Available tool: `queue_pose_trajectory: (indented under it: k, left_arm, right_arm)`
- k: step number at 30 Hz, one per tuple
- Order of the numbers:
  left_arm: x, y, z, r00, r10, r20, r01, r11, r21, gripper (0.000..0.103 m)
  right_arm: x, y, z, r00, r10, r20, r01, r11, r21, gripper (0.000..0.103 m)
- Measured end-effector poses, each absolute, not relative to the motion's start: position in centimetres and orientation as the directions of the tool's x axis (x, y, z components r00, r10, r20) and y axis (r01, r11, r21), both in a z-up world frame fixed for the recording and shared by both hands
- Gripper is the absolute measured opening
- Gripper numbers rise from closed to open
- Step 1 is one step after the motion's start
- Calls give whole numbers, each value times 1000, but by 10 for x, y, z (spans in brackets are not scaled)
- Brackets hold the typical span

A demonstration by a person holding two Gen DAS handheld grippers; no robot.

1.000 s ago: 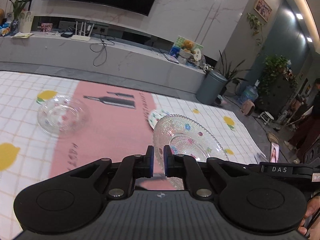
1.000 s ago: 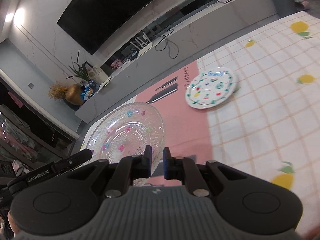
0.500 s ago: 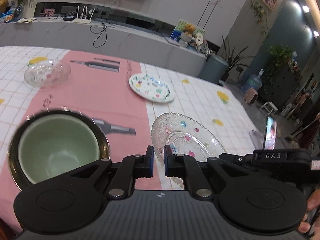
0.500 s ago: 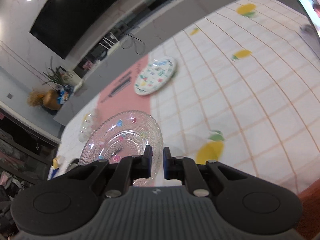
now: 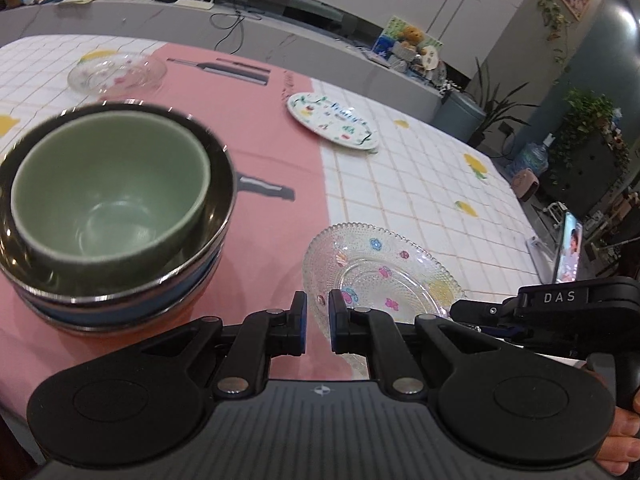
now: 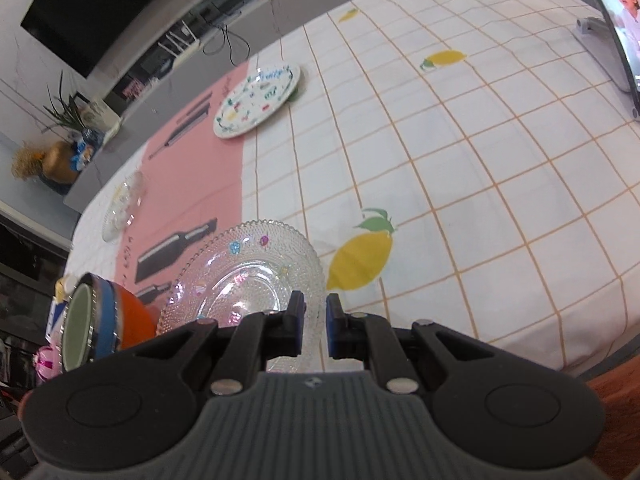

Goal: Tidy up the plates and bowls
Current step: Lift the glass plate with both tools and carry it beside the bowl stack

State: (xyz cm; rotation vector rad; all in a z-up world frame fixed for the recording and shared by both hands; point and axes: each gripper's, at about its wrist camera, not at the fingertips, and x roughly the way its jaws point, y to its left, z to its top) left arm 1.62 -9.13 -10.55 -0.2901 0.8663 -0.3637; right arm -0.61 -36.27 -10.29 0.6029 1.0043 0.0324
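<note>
Green ceramic formed the innermost bowl [image 5: 108, 196] of a nested stack at the left of the left wrist view, sitting inside a steel-rimmed bowl [image 5: 216, 200] that rested on a blue one and an orange one beneath. Farther back on the pink strip of the tablecloth [image 5: 420, 184] lay a small clear glass dish [image 5: 116, 74], and a white plate with coloured patterns [image 5: 332, 120] sat where pink met the white checked, lemon-printed part. Nearer the camera, the left gripper [image 5: 318, 322] had its jaws drawn narrow on the near left rim of a clear beaded glass plate with flower decals [image 5: 384, 276]. At that plate's right edge the other tool's dark body showed, with part of a hand [image 5: 618, 436] behind it. In the right wrist view, the bowl stack [image 6: 96, 316] appeared on its side at far left, and the same glass plate [image 6: 248, 276] lay in front of the right gripper [image 6: 316, 330], whose jaws were likewise pinched narrow on its near right rim. A phone on a stand [image 6: 620, 28] stood at the cloth's far right.
</note>
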Motion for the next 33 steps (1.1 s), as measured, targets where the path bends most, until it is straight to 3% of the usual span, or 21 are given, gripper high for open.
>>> queue_pose_trajectory:
  k: [19, 33]
  left_arm:
    - [27, -117, -124, 617, -302, -727, 158, 952, -262, 12]
    - [29, -124, -125, 630, -298, -718, 196, 955, -224, 15]
  right_arm:
    - [17, -346, -117, 497, 208, -843, 274, 883, 380, 14]
    - [24, -345, -116, 513, 181, -839, 291, 883, 369, 21]
